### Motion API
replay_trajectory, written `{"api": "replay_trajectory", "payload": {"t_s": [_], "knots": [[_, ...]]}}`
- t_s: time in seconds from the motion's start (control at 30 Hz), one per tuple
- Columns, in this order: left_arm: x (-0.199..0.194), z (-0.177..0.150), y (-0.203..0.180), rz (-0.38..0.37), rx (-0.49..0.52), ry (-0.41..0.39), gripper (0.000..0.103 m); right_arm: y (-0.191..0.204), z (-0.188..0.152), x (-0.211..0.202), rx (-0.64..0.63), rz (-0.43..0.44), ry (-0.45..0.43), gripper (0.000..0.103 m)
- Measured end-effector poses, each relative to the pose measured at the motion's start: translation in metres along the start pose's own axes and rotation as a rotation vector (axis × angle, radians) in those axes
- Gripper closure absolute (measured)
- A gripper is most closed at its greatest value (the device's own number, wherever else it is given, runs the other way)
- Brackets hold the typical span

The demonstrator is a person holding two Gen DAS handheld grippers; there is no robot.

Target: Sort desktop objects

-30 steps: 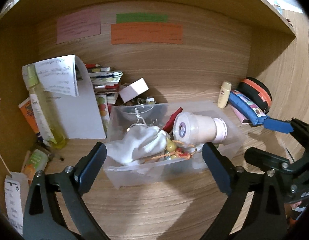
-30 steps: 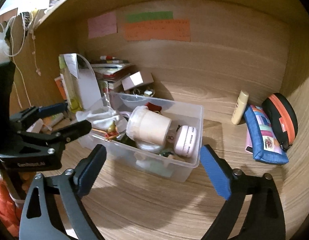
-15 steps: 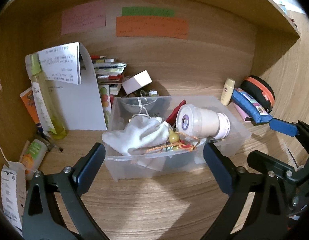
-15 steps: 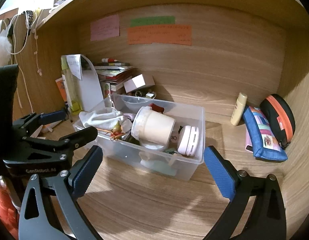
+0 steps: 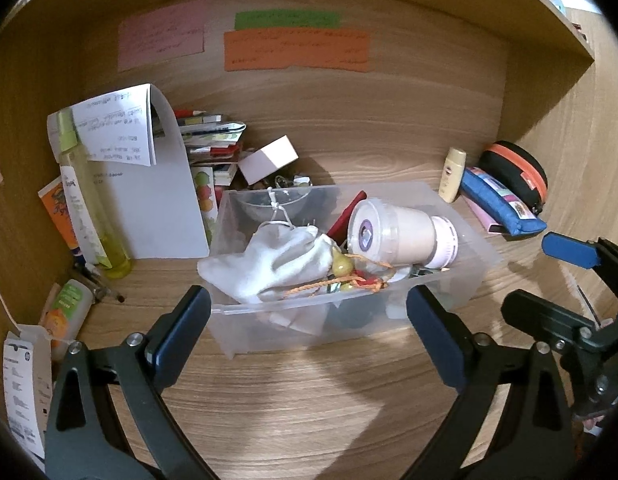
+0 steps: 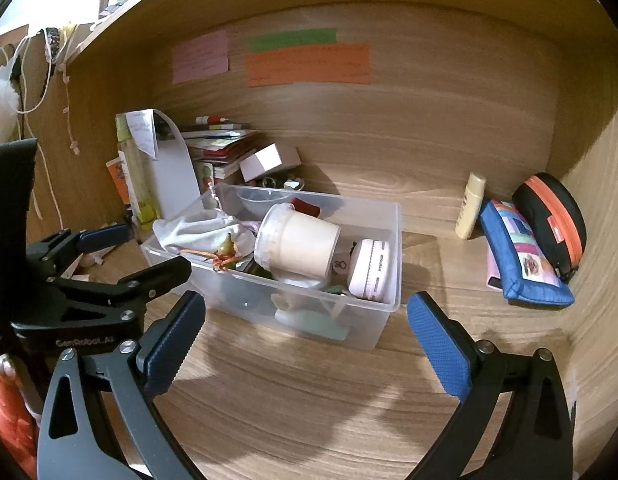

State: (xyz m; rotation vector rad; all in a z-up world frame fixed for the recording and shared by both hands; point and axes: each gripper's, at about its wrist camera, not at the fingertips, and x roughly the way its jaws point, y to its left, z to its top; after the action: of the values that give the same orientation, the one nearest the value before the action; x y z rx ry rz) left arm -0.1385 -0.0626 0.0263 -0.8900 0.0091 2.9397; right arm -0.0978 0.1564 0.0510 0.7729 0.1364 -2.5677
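Note:
A clear plastic bin [image 5: 475, 276] [image 6: 389, 304] stands on the wooden desk in the middle of the nook. It holds a white cloth pouch [image 5: 277, 264] [image 6: 197, 228], a lidded beige cup [image 5: 393, 232] [image 6: 301, 244] lying on its side, a pink round item [image 6: 371, 270], a small pear-shaped charm [image 5: 343, 266] and other bits. My left gripper [image 5: 309, 336] is open and empty just in front of the bin. My right gripper [image 6: 305, 336] is open and empty, also in front of the bin and apart from it.
A tall yellow-green bottle [image 5: 85, 200], a bent white paper [image 5: 157, 184], stacked booklets [image 5: 213, 132] and a white box [image 5: 269, 158] crowd the back left. A cream tube [image 5: 453, 176], a blue pouch [image 5: 501, 202] and a black-orange case [image 5: 517, 172] sit at the right wall.
Both grippers have drawn back a little from the bin, which now sits farther ahead in both views. Both stay open and empty.

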Motion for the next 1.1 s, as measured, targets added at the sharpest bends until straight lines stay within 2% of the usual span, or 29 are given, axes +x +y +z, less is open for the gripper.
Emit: {"api": "replay_trajectory", "payload": {"t_s": [0.87,1.1], "knots": [[0.0040,0.0004,-0.0022,-0.058,-0.005,0.031,0.003,0.0057,0.0021,0.0055,-0.017,0.016,0.012,0.002],[0.0013,0.0022,-0.0018,-0.069,0.004,0.014,0.003,0.0047,0.0042,0.0064,-0.007,0.026,0.007,0.002]]}}
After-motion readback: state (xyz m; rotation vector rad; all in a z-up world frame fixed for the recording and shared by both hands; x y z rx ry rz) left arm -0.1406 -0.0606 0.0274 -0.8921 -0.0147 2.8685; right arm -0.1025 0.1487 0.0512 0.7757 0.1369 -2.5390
